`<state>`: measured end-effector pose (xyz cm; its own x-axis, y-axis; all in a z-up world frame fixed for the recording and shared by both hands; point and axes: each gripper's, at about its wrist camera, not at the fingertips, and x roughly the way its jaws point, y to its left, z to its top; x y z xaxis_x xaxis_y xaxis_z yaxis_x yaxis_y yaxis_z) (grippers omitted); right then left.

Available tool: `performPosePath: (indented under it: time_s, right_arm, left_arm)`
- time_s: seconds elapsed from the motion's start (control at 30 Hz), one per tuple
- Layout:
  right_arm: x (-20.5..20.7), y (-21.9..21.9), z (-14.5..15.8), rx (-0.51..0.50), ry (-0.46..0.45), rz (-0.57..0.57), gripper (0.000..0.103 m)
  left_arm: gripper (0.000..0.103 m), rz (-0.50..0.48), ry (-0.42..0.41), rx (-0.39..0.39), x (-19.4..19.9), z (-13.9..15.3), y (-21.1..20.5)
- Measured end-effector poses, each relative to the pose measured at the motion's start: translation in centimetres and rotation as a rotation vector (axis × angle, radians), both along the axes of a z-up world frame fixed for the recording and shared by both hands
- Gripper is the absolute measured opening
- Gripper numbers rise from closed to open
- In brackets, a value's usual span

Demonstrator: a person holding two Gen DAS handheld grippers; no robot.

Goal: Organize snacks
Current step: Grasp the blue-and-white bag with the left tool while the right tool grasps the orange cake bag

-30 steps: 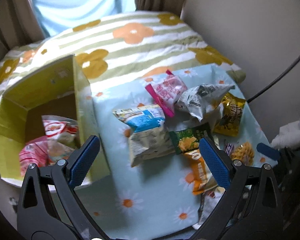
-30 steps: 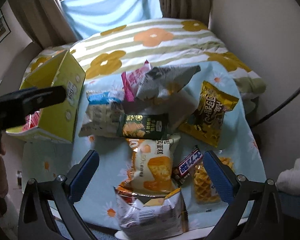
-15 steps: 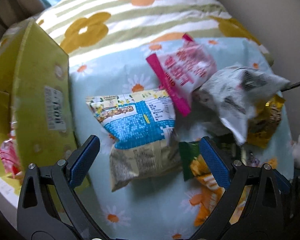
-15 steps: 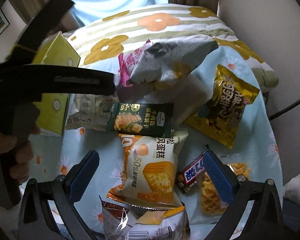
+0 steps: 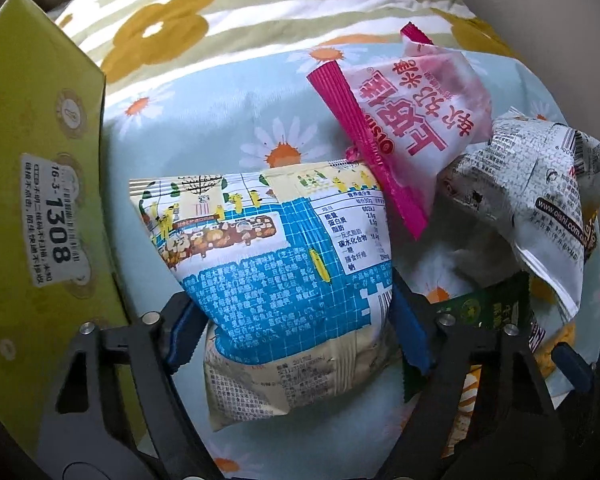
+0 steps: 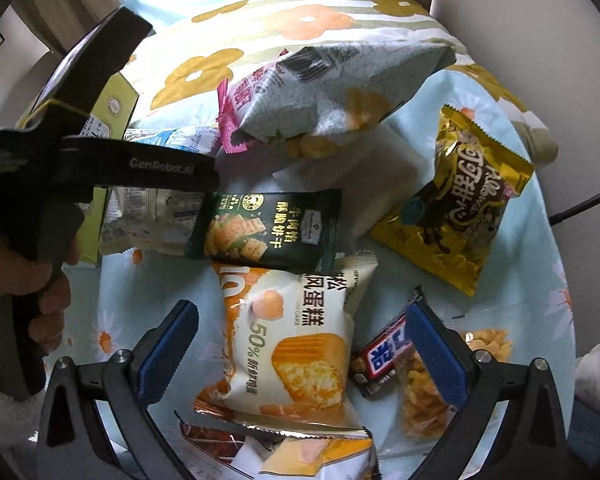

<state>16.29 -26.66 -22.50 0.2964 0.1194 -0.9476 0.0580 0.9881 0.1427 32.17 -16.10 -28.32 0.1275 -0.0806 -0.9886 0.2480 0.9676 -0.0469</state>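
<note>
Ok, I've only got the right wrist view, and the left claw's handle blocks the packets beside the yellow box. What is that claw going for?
Observer: The left claw is closing on a blue-and-cream puffed snack bag, with both blue pads against its sides.
Operator: Is anything lying on that bag?
Observer: Yes, a pink-edged white packet overlaps its upper right corner.
Operator: Any marking on the box?
Observer: The yellow cardboard box has a white side label reading 1308.
</note>
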Motion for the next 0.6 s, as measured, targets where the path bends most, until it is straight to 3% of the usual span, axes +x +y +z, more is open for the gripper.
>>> performPosePath:
  time_s: [0.17,0.23,0.3,0.47,0.6]
  right_arm:
    - [0.6,0.5,-0.7,0.011,0.017,-0.001,0.103]
    - [0.7,0.8,-1.0,0.013,0.024,-0.001,0.102]
    - [0.8,1.0,-1.3,0.008,0.034,0.007,0.095]
    - [1.0,1.3,-2.0,0.014,0.050,-0.005,0.094]
    - [1.2,0.9,-3.0,0.020,0.068,-0.009,0.083]
  left_arm:
    - [0.063,-0.032,-0.019,-0.012,-0.5,0.4,0.0]
    - [0.062,-0.035,-0.023,-0.016,-0.6,0.5,0.1]
    - [0.061,-0.033,-0.023,-0.019,-0.7,0.6,0.3]
    - [0.056,-0.043,-0.052,-0.020,-1.1,1.6,0.6]
    - [0.055,-0.045,-0.077,-0.015,-1.2,2.3,0.8]
